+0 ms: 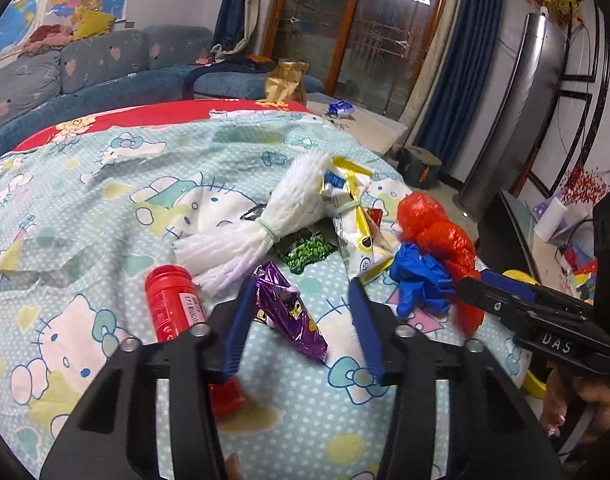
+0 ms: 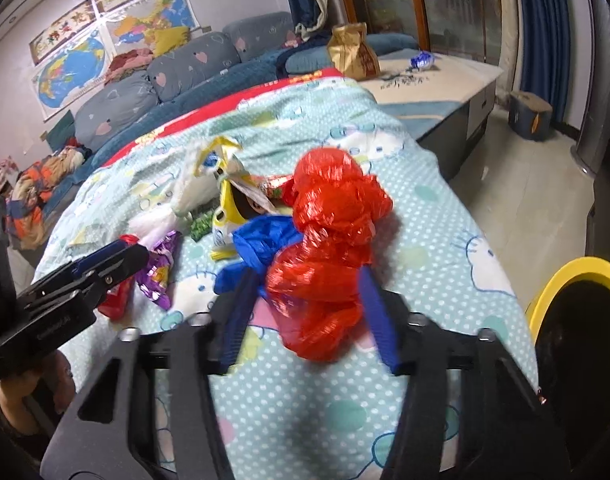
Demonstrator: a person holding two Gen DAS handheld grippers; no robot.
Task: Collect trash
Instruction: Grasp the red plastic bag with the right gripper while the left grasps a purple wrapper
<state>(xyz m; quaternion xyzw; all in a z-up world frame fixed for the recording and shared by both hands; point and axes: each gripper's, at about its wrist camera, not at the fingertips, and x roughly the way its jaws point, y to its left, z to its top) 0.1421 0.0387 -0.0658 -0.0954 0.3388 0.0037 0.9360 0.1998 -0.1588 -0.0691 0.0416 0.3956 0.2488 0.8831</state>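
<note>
L gripper jaws wide, purple wrapper between fingers on the cloth, touching left finger. R gripper wide too, straddling red bag; blue bag just beside. Yellow-rim bin at right.

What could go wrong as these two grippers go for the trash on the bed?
The right gripper is open around the red plastic bag, and the blue bag touches it, so closing might drag both. The left gripper is open around the purple wrapper; the red bottle beside its left finger could get knocked and roll. Either grasp may also pinch the loose bedsheet.
</note>
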